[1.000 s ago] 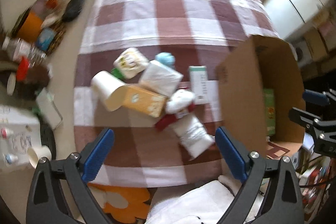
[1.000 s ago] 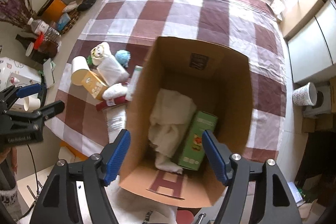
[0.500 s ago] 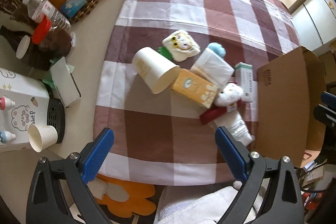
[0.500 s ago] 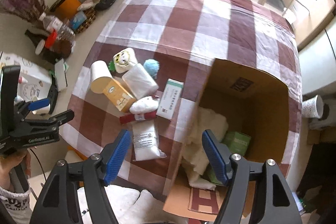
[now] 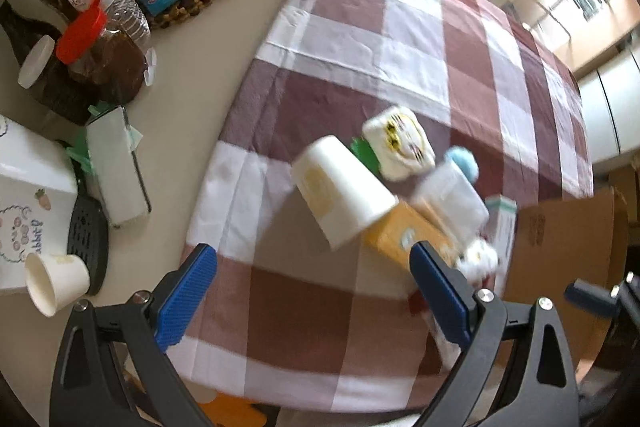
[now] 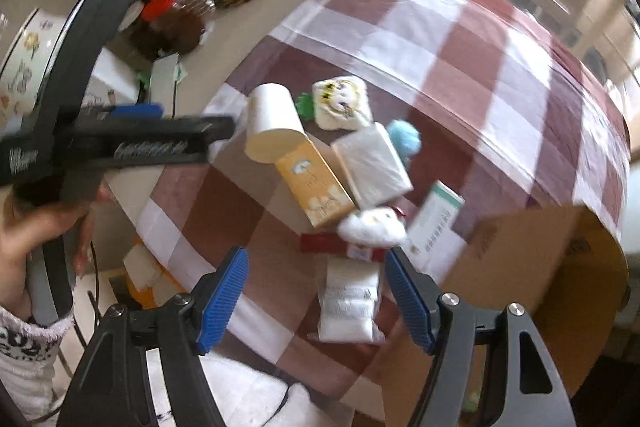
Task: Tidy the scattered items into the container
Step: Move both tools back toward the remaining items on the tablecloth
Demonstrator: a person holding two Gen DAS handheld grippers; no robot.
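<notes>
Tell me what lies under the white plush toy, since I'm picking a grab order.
The white plush toy rests on a red packet, whose right part it covers. Whether it overlaps the orange box is too blurred to tell.

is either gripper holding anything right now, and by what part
Nothing is held. The left gripper and right gripper are both open and empty above the checked cloth.

Both wrist views look steeply down from above, sharing the checked tablecloth (image 5: 360,67) and cardboard box (image 6: 540,267).
</notes>
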